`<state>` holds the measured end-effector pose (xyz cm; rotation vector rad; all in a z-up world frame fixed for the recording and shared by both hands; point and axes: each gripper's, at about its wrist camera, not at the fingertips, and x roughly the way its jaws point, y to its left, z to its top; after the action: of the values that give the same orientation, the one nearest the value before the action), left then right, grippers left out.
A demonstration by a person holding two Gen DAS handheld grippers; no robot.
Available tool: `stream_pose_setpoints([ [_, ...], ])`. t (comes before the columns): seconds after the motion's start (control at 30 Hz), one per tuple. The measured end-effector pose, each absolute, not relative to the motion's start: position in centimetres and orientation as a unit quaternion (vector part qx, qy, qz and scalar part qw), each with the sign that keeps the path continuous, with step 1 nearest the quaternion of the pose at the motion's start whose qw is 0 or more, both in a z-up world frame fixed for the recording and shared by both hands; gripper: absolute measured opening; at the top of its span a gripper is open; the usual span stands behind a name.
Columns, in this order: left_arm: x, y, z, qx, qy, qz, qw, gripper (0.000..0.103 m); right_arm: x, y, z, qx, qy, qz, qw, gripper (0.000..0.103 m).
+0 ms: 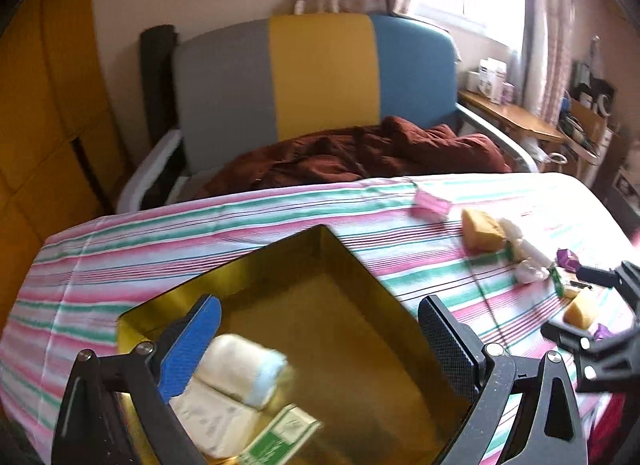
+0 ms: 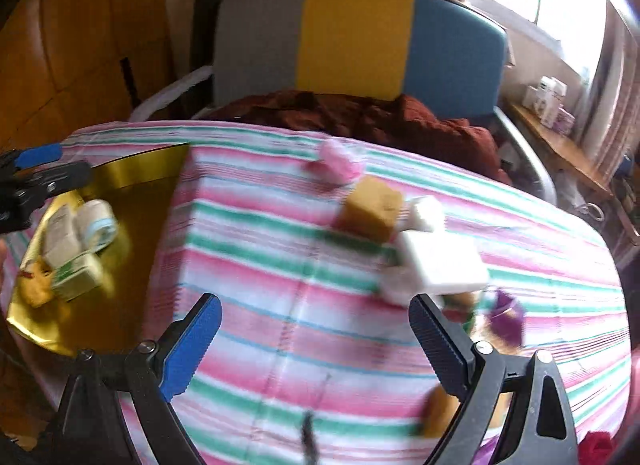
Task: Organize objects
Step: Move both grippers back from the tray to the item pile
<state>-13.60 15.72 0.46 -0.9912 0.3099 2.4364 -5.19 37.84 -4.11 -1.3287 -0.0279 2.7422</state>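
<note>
My left gripper (image 1: pixel 320 345) hangs open over a gold tray (image 1: pixel 360 277), nothing between its fingers. In the tray lie a white bandage roll (image 1: pixel 244 369), a white packet (image 1: pixel 216 421) and a green-and-white box (image 1: pixel 280 441). My right gripper (image 2: pixel 318 345) is open above the striped tablecloth (image 2: pixel 280 305), holding nothing. Ahead of it lie a pink pack (image 2: pixel 340 163), a yellow sponge (image 2: pixel 370 209), a white block (image 2: pixel 440 261) and a purple wrapper (image 2: pixel 506 313). A small yellow piece (image 2: pixel 440 413) lies under its right finger. The right wrist view is blurred.
A chair with a grey, yellow and blue back (image 1: pixel 320 73) stands behind the table, a brown cloth (image 1: pixel 360 157) on its seat. A wooden shelf with boxes (image 1: pixel 516 117) runs along the window at right. An orange item (image 2: pixel 38 289) lies in the tray's near corner.
</note>
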Motion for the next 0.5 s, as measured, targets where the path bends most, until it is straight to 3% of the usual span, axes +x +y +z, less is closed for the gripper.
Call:
stream_pose_setpoints([
  [0.2,-14.9,20.8,0.5,-0.36,0.144,0.878,0.281,0.1,-6.8,42.6,-3.9,-0.426,-0.002,0.902,0.071,0.097],
  [0.5,-17.7,29.0,-1.0,-0.357,0.221,0.847,0.326,0.1,-7.3,47.3,-5.6,-0.427,0.077,0.897,0.082,0.097],
])
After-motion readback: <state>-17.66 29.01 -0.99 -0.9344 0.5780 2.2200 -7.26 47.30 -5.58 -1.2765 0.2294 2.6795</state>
